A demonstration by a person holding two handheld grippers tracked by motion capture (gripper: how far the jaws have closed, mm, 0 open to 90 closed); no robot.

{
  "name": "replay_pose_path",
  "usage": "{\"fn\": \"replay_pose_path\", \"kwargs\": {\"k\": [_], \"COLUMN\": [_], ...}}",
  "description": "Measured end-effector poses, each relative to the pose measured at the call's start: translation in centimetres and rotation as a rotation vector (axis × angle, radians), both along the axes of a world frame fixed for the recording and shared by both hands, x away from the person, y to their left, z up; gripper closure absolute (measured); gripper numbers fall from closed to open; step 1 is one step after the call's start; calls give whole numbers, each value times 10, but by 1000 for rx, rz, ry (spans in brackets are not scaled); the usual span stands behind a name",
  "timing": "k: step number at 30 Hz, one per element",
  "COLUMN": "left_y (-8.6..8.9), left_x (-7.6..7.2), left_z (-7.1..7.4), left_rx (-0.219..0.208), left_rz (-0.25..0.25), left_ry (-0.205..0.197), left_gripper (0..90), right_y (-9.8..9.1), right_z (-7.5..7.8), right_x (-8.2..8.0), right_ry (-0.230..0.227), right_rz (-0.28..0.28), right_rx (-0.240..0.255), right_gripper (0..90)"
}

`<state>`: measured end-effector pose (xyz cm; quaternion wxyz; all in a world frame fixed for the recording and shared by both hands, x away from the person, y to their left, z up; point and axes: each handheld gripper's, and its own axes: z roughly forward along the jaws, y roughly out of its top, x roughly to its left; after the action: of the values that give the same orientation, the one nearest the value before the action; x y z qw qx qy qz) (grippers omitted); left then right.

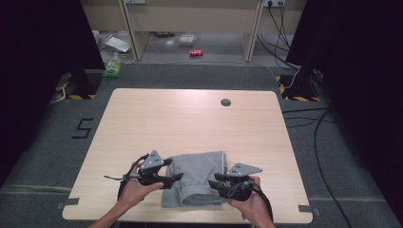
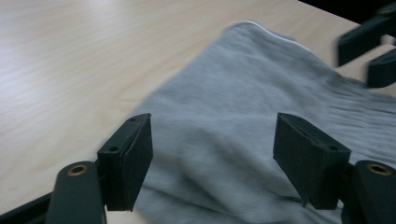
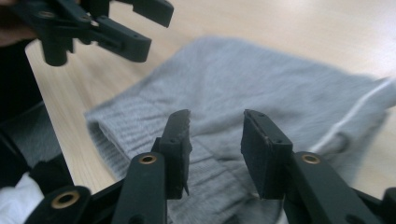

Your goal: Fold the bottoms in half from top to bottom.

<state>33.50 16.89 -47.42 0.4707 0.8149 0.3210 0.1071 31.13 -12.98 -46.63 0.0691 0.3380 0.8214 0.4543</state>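
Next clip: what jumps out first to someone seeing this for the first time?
A folded grey garment lies at the near edge of the pale wooden table, with a thin white stripe along one side. The left gripper and right gripper flank it, both jaws open with nothing pinched. Beyond the table, a red can lies on the floor.

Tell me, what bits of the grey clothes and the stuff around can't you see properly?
- Grey garment, high view: both side edges hidden under the left gripper and right gripper.
- Its near edge, left gripper view: cut off by the bottom edge.
- Floor clutter, high view: too small to name.
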Motion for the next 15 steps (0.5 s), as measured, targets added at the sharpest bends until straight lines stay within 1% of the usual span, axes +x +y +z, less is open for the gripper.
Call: {"fn": "replay_pose_path", "kwargs": {"k": [1, 2, 3, 4, 5, 6, 7, 8, 9, 10, 12, 14, 15], "left_y": [-3, -5, -6, -7, -7, -8, -9, -11, -12, -14, -13, -12, -11], "left_x": [-5, -8, -14, -18, -23, -29, -33, -38, -42, -45, -46, -46, -45], "left_z": [-3, -5, -9, -11, -14, -17, -19, -22, -25, -27, -27, -27, -27], "left_rx": [5, 15, 42, 62, 97, 131, 155, 186, 213, 221, 228, 229, 220], "left_rz": [-14, -28, -48, -51, -59, -81, -95, -105, -115, -116, -111, -112, -110], "left_ry": [10, 18, 26, 18, 3, -6, -10, -18, -35, -50, -56, -48, -41], "left_gripper": [272, 268, 261, 258, 259, 264, 272, 280, 287, 315, 327, 329, 329], "right_y": [2, 3, 4, 3, 3, 2, 2, 2, 2, 3, 5, 7, 8], "right_z": [-3, -7, -8, -11, -13, -15, -18, -21, -24, -26, -26, -27, -26], "right_x": [0, -1, -2, -6, -9, -13, -18, -22, -27, -31, -35, -36, -35], "right_ry": [5, 15, 18, 24, 26, 22, 18, 19, 13, 1, -17, -27, -18], "right_rz": [8, 17, 19, 20, 21, 25, 30, 32, 31, 30, 27, 34, 36], "right_rx": [-11, -33, -44, -63, -78, -101, -122, -134, -145, -150, -171, -191, -190], "right_gripper": [611, 605, 600, 595, 595, 592, 592, 589, 587, 586, 584, 568, 551]}}
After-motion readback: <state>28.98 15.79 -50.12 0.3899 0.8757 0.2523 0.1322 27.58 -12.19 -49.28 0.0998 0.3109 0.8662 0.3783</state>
